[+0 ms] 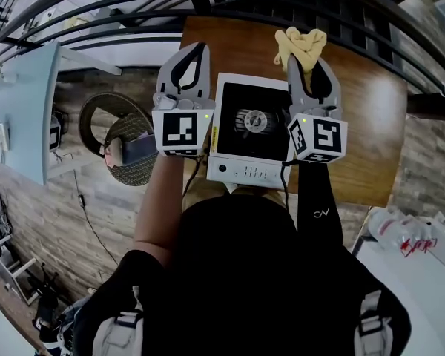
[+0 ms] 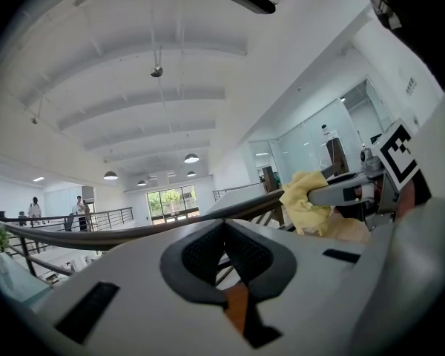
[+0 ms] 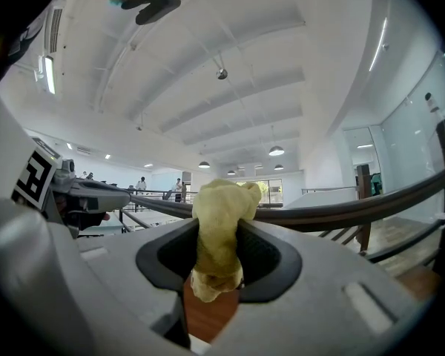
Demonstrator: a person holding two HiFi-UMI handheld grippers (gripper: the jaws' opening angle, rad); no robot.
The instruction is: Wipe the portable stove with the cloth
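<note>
Cloth [image 1: 300,43] in right hand-held gripper [image 1: 308,62], stove [image 1: 246,148] alongside

Stove [image 1: 241,102] R edge hidden behind right gripper [image 1: 306,64].

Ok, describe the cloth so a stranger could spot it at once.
Find the brown wooden table, with the white, black-topped portable stove near its front edge. Just beyond the stove's far right corner, the right tool is shut on a crumpled pale yellow cloth. It is the only soft, yellow thing there; the left tool holds nothing.
</note>
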